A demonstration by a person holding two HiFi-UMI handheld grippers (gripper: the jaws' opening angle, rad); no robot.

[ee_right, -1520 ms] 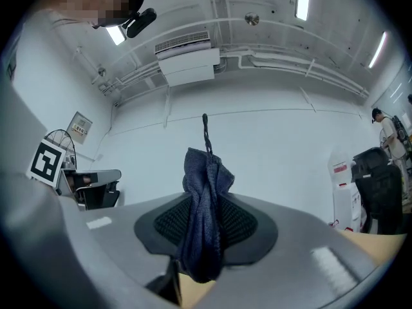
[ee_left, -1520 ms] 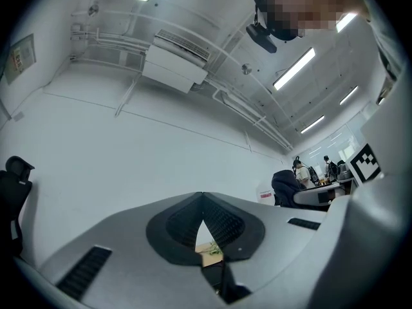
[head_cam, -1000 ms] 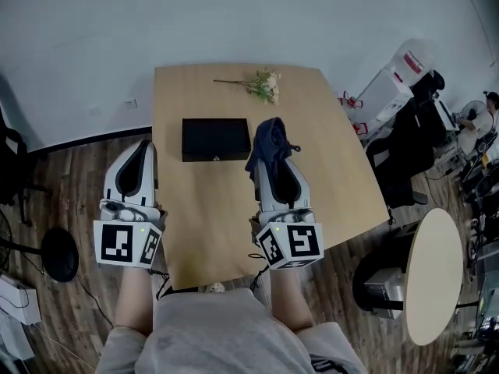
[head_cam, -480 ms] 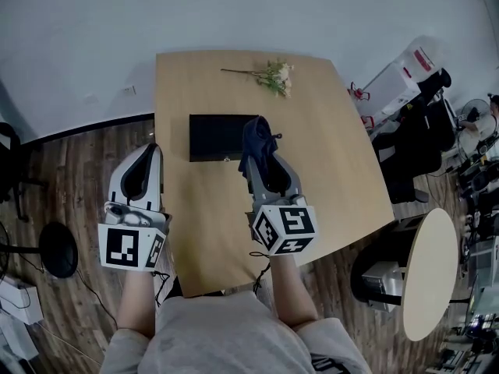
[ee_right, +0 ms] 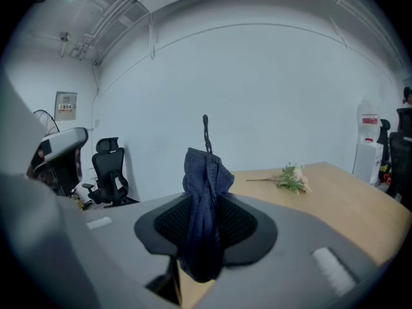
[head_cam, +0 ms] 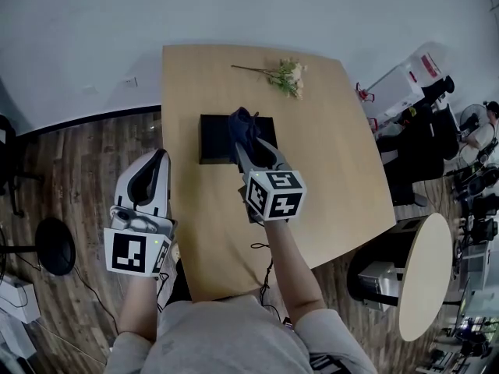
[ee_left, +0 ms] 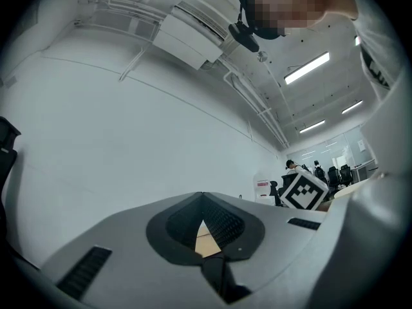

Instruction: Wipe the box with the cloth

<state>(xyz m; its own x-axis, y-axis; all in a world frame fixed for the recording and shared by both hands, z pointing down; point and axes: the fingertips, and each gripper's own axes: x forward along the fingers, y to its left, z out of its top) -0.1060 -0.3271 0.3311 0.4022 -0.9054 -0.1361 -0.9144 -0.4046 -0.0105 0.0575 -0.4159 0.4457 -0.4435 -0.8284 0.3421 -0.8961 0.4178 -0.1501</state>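
A flat black box [head_cam: 217, 137] lies on the wooden table [head_cam: 327, 170], near its middle. My right gripper [head_cam: 251, 145] is shut on a dark blue cloth [head_cam: 244, 125] that bunches up over the box's right part. In the right gripper view the cloth [ee_right: 205, 198] stands pinched between the two jaws and sticks out past them. My left gripper [head_cam: 153, 171] hangs off the table's left edge, over the floor, with its jaws closed together and nothing between them; the left gripper view shows them meeting at the tip [ee_left: 203, 219].
A small sprig of pale flowers [head_cam: 285, 75] lies at the table's far side, also visible as flowers [ee_right: 291, 177] in the right gripper view. A round side table [head_cam: 425, 271] and office chairs stand to the right. Wood floor lies left of the table.
My right gripper has carried the cloth forward and left, from beside the box's right end to over the box. The left gripper stays beside the table's left edge.
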